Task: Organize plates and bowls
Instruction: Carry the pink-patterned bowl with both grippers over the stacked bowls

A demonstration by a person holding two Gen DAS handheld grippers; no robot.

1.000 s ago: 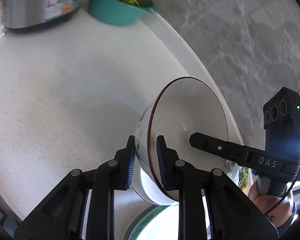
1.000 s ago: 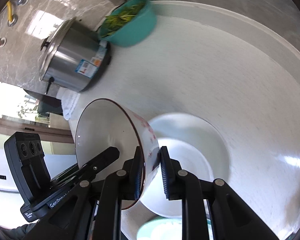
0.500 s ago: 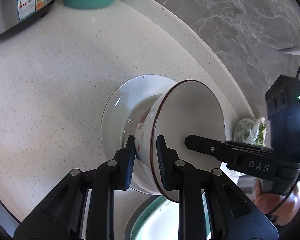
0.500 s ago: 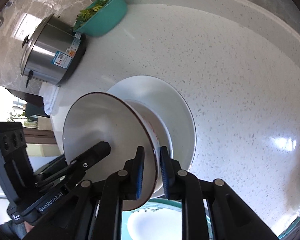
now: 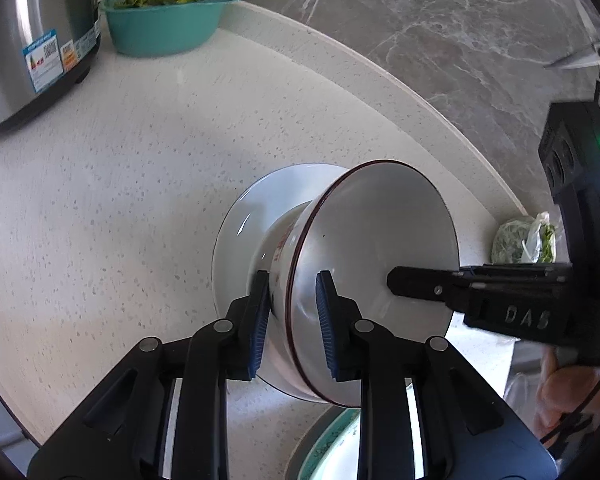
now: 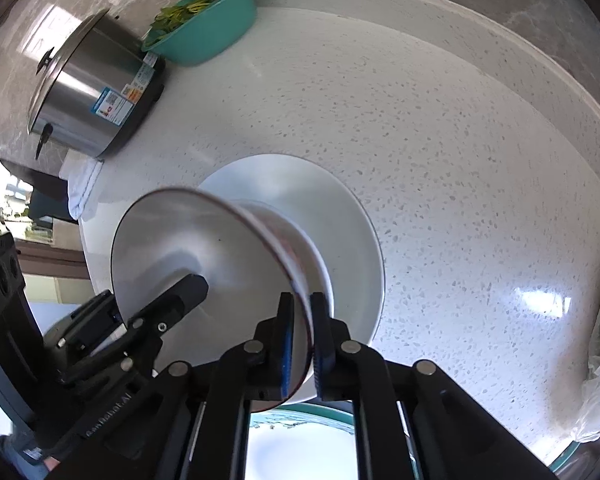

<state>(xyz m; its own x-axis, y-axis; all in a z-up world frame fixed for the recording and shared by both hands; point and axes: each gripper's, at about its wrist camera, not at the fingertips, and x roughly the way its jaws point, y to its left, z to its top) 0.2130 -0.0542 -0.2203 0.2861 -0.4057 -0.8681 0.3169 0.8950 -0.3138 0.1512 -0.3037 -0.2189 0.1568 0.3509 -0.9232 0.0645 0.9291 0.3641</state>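
Note:
A white bowl (image 5: pixel 372 248) (image 6: pixel 188 248) with a dark red rim sits tilted in a white plate (image 5: pixel 236 232) (image 6: pixel 340 208) on the speckled counter. My left gripper (image 5: pixel 292 300) straddles the bowl's near rim. Its jaws are opening, and a small gap shows between the inner pad and the bowl. My right gripper (image 6: pixel 302 320) holds the opposite rim, its jaws closing tight on the thin wall. One finger of each gripper reaches inside the bowl in the other's view.
A steel rice cooker (image 5: pixel 28 40) (image 6: pixel 88 92) and a teal basin of greens (image 5: pixel 164 20) (image 6: pixel 204 20) stand at the back. A bag of greens (image 5: pixel 524 240) lies by the marble wall. A green-rimmed plate (image 6: pixel 300 420) sits just below the grippers.
The bowl came down from the air and now rests in the white plate. The left jaws have spread slightly; the right jaws have narrowed on the rim.

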